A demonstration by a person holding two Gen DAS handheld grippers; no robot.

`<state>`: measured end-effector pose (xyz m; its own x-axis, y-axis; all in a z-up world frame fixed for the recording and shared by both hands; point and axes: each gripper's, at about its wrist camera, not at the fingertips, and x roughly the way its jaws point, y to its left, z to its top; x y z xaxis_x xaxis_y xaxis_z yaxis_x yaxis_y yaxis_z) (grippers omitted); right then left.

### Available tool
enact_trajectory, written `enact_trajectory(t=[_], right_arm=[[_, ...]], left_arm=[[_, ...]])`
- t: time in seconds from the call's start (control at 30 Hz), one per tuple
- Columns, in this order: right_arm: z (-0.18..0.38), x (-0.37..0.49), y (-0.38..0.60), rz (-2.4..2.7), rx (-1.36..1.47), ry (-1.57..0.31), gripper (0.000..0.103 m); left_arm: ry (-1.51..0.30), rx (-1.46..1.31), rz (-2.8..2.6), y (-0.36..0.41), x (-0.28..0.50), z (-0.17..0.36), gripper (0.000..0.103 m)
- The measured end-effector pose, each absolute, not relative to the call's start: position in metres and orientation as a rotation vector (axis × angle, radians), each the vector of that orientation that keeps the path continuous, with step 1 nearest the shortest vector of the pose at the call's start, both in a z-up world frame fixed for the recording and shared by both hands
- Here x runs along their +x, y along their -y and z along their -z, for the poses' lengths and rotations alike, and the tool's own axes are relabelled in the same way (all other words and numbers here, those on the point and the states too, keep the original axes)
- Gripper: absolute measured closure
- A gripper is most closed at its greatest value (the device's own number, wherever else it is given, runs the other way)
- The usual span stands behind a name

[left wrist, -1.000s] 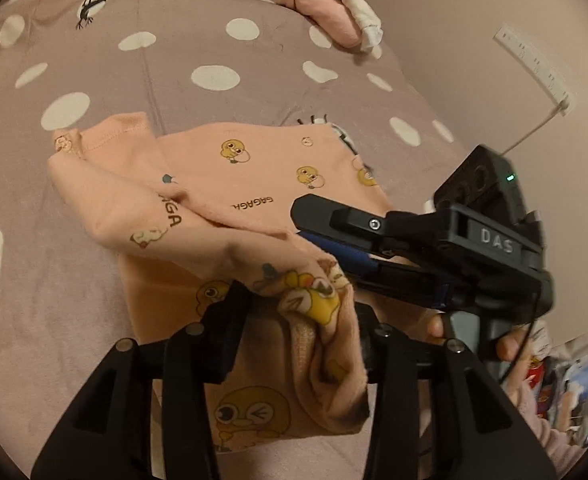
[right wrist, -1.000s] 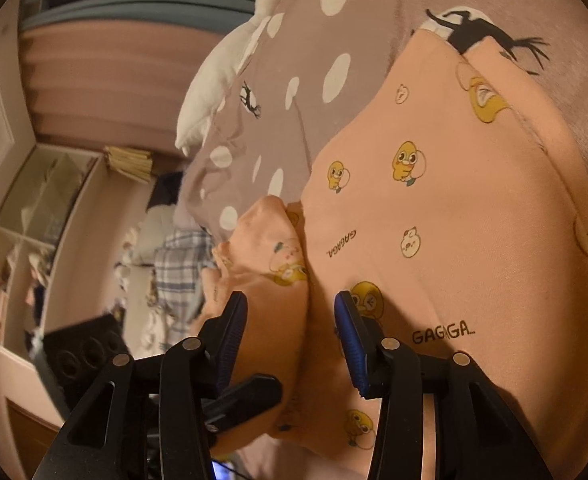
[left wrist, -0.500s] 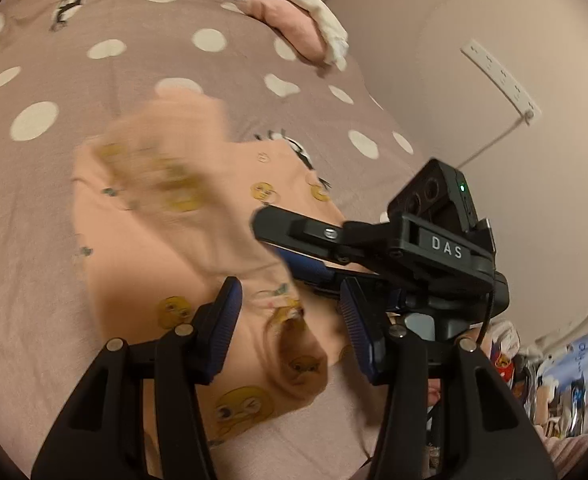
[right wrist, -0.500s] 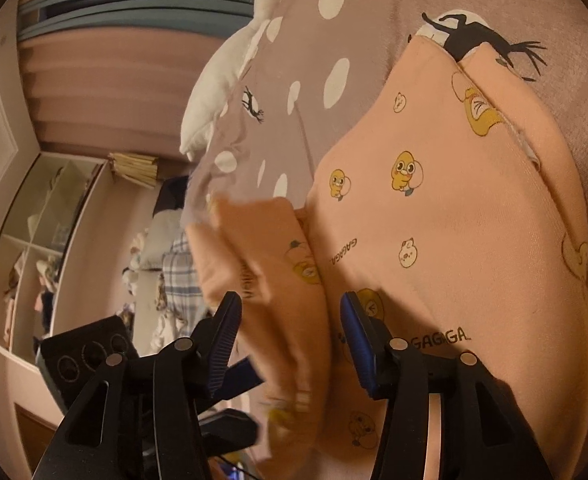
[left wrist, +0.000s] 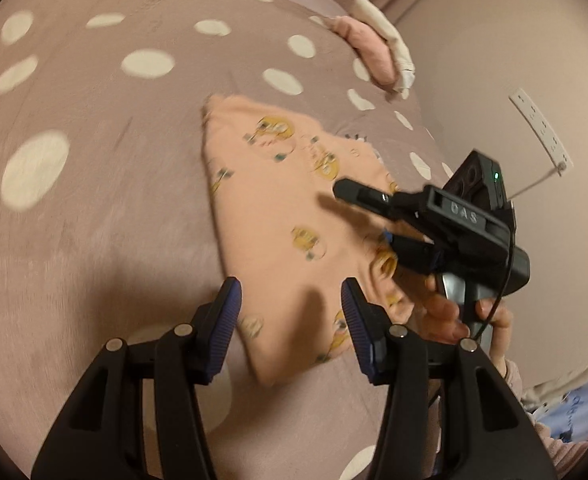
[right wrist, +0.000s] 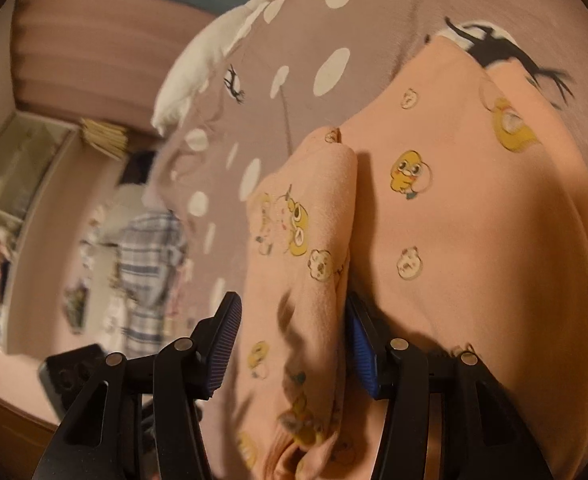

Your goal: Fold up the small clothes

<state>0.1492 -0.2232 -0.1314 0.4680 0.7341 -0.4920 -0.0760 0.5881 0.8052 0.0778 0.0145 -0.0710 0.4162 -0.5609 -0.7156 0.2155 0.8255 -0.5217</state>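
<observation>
Left gripper point(left wrist: 289, 316): jaws apart, nothing clamped. Both blue pads stand clear above the peach garment point(left wrist: 294, 216), which lies flat beneath them. The jaws have just been opening; no cloth is between them now.

Right gripper point(right wrist: 291, 334): jaws apart. A folded-over flap of the peach garment point(right wrist: 454, 220) runs up through the gap. The right-hand pad lies against the flap's edge; the left-hand pad stands clear of it, so the cloth is not pinched. These jaws have also just been opening. In the left wrist view the right gripper point(left wrist: 378, 220) reaches in over the garment's right edge, with a hand point(left wrist: 466, 316) on its grip.

All locations below are referenced to the peach garment.

- Garment: peach cloth printed with yellow ducks, partly folded. One flap is doubled over onto the body along the side nearest the left gripper.
- Bedspread point(left wrist: 93, 208): mauve with white dots, directly under the garment and extending past it on all sides.
- Pink and white bundle point(left wrist: 378, 52): on the bedspread, well beyond the garment's far edge, next to the wall.
- Power strip point(left wrist: 540, 130): on the wall, beyond the garment's right side.
- White plush toy point(right wrist: 221, 52): on the bedspread, well apart from the garment, on the side toward the curtain point(right wrist: 93, 40).
</observation>
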Motion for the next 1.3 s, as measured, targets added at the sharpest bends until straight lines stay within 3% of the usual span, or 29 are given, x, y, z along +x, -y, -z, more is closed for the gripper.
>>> enact_trajectory(t=[0.1, 0.17, 0.23, 0.37, 0.63, 1.17, 1.3], right_arm=[[0.128, 0.155, 0.215, -0.543, 0.73, -0.958, 0.056], [0.127, 0.157, 0.212, -0.51, 0.664, -0.955, 0.077], [0.128, 0.16, 0.21, -0.502, 0.626, -0.96, 0.087], [0.113, 0.157, 0.215, -0.507, 0.566, -0.919, 0.094], [0.067, 0.148, 0.259, -0.434, 0.526, -0.773, 0.094], [0.113, 0.153, 0.297, -0.277, 0.526, -0.905, 0.094], [0.095, 0.142, 0.302, -0.147, 0.424, -0.829, 0.093]], left_arm=[[-1.059, -0.412, 0.483, -0.02, 0.072, 0.081, 0.051], [-1.078, -0.425, 0.474, -0.023, 0.068, 0.086, 0.051], [-1.087, -0.436, 0.463, -0.026, 0.064, 0.088, 0.051], [-1.082, -0.441, 0.458, -0.03, 0.059, 0.084, 0.051], [-1.079, -0.427, 0.478, -0.022, 0.061, 0.083, 0.051], [-1.047, -0.26, 0.567, 0.037, 0.083, 0.062, 0.051], [-1.028, -0.219, 0.579, 0.055, 0.088, 0.06, 0.053]])
